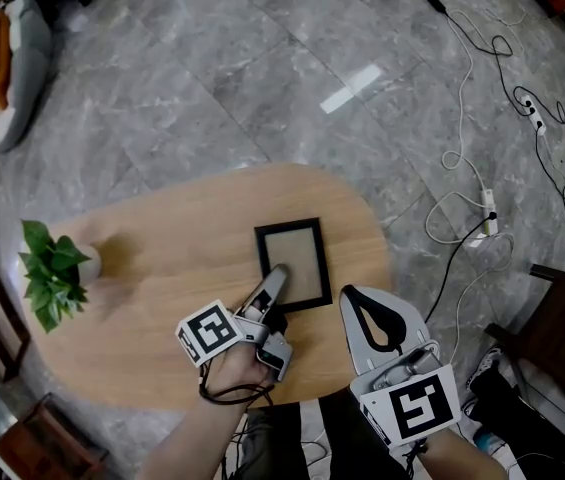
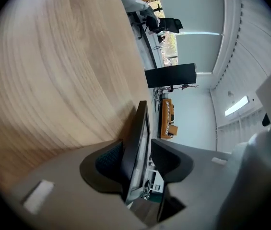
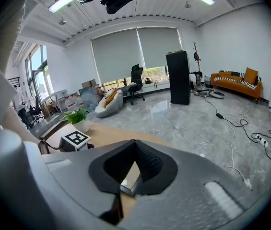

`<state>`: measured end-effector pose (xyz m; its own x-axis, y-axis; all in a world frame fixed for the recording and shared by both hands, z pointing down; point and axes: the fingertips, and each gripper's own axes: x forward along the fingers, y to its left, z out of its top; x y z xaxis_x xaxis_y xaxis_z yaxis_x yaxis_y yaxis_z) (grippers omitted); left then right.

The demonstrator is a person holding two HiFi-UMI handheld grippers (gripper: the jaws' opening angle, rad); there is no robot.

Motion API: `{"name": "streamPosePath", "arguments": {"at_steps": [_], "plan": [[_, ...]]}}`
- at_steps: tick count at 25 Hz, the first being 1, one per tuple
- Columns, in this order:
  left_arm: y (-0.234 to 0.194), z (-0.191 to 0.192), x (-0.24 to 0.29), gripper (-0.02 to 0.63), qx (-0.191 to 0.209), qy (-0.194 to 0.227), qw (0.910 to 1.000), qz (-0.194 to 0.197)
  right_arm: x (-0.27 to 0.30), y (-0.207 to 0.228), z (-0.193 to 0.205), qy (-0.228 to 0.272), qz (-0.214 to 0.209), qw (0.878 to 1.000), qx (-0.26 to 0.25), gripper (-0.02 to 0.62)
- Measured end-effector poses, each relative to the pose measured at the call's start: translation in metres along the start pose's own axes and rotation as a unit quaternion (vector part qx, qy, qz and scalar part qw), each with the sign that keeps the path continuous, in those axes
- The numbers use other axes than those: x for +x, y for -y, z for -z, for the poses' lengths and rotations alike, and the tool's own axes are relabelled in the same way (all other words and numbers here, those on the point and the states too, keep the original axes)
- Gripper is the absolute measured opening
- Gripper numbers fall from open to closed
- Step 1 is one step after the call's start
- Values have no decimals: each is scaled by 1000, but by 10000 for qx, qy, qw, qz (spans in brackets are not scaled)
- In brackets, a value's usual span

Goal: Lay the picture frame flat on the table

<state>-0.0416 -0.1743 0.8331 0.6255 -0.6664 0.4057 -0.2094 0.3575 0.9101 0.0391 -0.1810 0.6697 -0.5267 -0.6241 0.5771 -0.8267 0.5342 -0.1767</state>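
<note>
Treat the frame [image 1: 292,260] as light, stiff, probably glass-fronted: take its rim only, where your left claw [image 1: 278,274] sits slack around it; right claw [image 1: 350,294] closed, empty.

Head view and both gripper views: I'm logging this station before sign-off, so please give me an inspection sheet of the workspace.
Surface: oval wooden table, on a grey stone floor.
Job's things: picture frame lies face up, flat or nearly so, on the table's right half.
Clutter: potted plant at the table's left end, apart from the frame.
Grippers: left gripper has the frame's near edge between its jaws, with a gap beside one pad; right gripper has its jaws together, empty.
Cables: white cables and power strip on the floor to the right; black cable loops under the left hand.
Surroundings: cushioned seat, dark chair.
</note>
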Motion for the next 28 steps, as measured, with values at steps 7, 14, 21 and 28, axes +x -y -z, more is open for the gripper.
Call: {"name": "streamPosePath", "arguments": {"at_steps": [7,14,21,28], "plan": [[4,1,-6,321,764,-50,9942,-750,-5,1,-1,24,3,10000,-29,2],[11,9,1,411,1483,-54,9843,-951,-12,2,0,36,36,10000,-20,2],[11,-1,-8,546,2505,269,9573,-1417,-18,4,7,10,53,10000,0,2],[8,-8,-19,546,2749,402,9479,-1558,-19,5,15,-62,13,9999,85,2]]}}
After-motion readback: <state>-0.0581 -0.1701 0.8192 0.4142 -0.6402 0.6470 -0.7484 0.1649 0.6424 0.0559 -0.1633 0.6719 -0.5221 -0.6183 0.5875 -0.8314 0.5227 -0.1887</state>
